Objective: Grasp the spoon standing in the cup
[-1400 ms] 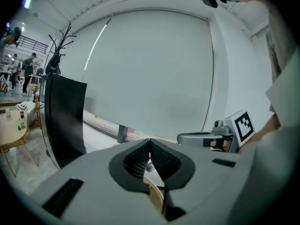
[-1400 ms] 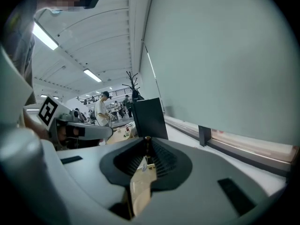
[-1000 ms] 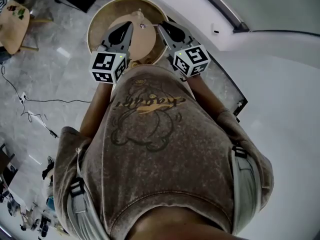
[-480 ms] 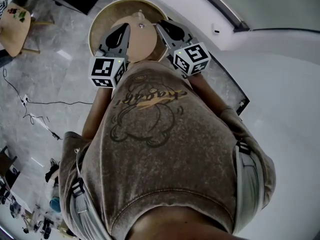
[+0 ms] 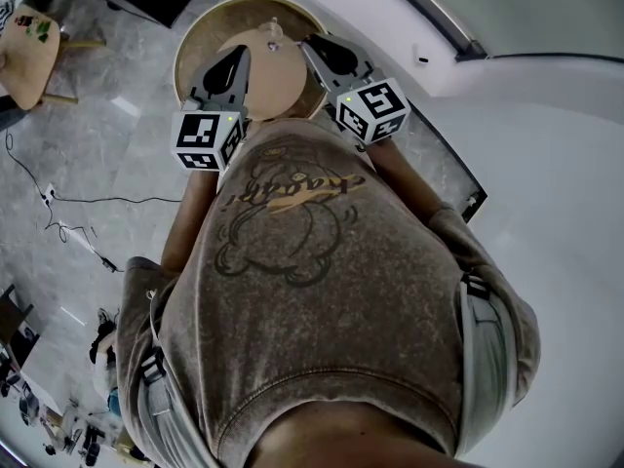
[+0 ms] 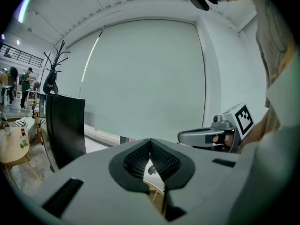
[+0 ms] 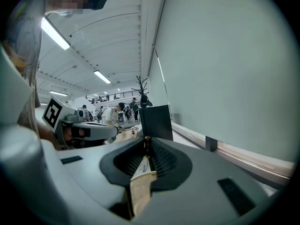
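Observation:
A round wooden table (image 5: 195,57) lies under both grippers in the head view. On it stands a small pale cup (image 5: 276,39), between the two sets of jaws. My right gripper (image 5: 310,45) reaches in from the right. In the right gripper view its jaws (image 7: 146,148) are nearly together, and a thin dark brown spoon handle (image 7: 146,142) stands pinched at their tips. My left gripper (image 5: 244,55) hovers left of the cup. Its pads (image 6: 150,144) meet at the tip with nothing between them.
A black panel (image 6: 65,125) stands by the white wall, with a coat rack (image 6: 51,76) behind it. Down the right runs a white ledge (image 5: 458,52). A small wooden side table (image 5: 24,52) and a loose cable (image 5: 68,203) are on the marble floor at left. People stand far off.

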The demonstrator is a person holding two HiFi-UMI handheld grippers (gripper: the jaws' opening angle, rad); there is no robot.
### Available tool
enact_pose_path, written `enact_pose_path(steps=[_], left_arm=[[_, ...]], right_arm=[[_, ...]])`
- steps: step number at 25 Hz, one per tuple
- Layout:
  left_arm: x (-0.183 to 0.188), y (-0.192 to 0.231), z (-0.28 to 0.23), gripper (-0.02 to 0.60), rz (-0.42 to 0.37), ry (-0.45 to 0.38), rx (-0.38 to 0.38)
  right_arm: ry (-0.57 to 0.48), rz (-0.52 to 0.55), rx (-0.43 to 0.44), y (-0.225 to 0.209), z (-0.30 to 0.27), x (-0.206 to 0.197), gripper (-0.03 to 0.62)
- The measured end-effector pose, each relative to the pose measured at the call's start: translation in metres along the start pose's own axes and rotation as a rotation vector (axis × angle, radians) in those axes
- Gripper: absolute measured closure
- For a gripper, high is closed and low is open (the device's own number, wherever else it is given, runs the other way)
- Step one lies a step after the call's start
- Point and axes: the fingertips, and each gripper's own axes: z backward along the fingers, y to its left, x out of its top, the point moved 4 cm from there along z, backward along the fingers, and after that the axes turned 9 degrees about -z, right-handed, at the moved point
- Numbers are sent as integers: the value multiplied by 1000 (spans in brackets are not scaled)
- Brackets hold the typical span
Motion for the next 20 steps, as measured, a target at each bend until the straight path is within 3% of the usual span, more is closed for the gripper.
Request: enact_pose_path(steps=[20], left_arm=[[-7, -15, 2, 563, 16, 3, 25]], right_arm=[[-11, 28, 21, 3, 18, 1, 530]])
